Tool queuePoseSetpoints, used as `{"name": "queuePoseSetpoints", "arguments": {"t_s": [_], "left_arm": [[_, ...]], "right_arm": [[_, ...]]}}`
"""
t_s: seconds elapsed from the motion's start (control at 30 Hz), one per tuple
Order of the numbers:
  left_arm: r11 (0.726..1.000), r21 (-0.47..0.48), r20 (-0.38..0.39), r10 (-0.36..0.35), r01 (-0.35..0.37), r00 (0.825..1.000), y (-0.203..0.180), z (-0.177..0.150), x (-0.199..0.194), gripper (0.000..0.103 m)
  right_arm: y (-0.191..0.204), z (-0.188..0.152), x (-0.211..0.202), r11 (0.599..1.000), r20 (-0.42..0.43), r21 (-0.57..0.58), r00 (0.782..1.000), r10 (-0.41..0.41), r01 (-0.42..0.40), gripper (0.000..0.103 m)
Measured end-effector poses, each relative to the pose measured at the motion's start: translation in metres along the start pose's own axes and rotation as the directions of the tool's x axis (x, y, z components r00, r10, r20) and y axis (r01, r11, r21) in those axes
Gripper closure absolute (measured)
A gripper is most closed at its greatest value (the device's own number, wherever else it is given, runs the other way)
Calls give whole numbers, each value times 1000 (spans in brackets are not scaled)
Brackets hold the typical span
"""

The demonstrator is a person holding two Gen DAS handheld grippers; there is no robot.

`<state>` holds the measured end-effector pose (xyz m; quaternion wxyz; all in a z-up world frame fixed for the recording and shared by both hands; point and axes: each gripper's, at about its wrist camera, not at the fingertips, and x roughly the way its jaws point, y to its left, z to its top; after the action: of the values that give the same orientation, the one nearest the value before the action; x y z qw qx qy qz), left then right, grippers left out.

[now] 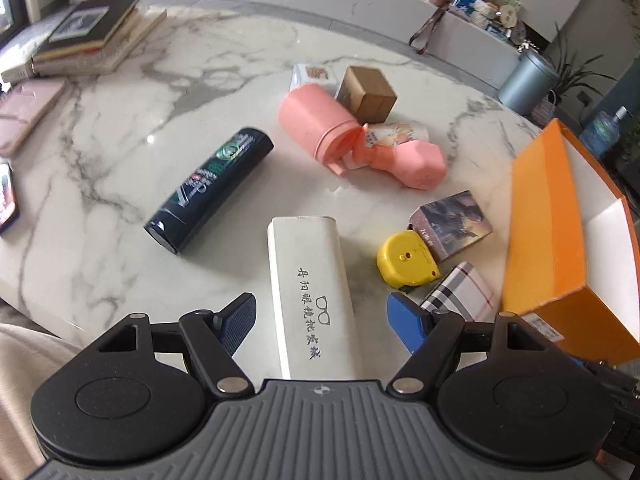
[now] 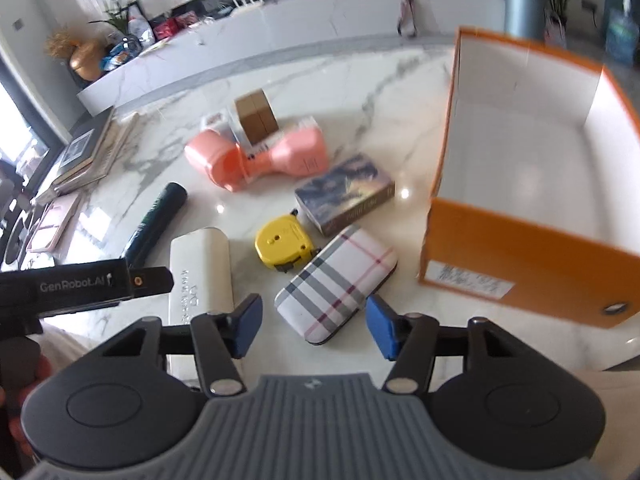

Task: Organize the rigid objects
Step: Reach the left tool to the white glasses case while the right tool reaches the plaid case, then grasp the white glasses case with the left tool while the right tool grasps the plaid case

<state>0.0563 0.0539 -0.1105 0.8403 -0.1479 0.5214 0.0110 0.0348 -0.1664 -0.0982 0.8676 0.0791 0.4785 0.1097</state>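
Note:
My left gripper (image 1: 320,324) is open and points down over the marble table (image 1: 120,160). A white glasses case (image 1: 308,288) lies lengthwise between its blue fingers, with a gap on each side. My right gripper (image 2: 314,326) is open astride the near end of a plaid case (image 2: 336,284). Its right pad sits very close to the case edge and its left pad stands clear. An open orange box (image 2: 520,240) with a white inside stands at the right. Loose on the table are a yellow tape measure (image 2: 284,246), a dark printed box (image 2: 344,192) and a dark bottle (image 1: 208,192).
Farther back lie a pink cup (image 1: 316,120), a pink fan-like gadget (image 1: 416,160), a brown box (image 1: 368,92) and small white packets. A stack of books (image 1: 88,36) and a pink notebook (image 1: 24,116) sit far left. The left gripper's black body (image 2: 80,284) crosses the right view.

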Motion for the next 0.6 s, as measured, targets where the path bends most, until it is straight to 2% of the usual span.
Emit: {"name": "queuePoseSetpoints", "arguments": {"t_s": [0.13, 0.27, 0.37, 0.43, 0.6], "left_arm": [[999, -31, -49, 39, -41, 998, 1, -1, 21, 18], [998, -49, -74, 40, -44, 996, 0, -2, 32, 18], [997, -24, -80, 67, -69, 995, -5, -2, 39, 19], [996, 5, -93, 90, -90, 992, -9, -2, 46, 28], [995, 32, -116, 95, -92, 989, -12, -2, 54, 30]], "right_arm": [[-7, 6, 22, 999, -18, 48, 1000, -13, 13, 43], [-18, 10, 38, 994, -61, 109, 998, -22, 29, 40], [-28, 13, 48, 984, -97, 176, 995, -24, 41, 36], [-34, 14, 54, 975, -105, 219, 994, -12, 35, 35], [-39, 17, 69, 964, -138, 261, 990, -7, 43, 34]]}}
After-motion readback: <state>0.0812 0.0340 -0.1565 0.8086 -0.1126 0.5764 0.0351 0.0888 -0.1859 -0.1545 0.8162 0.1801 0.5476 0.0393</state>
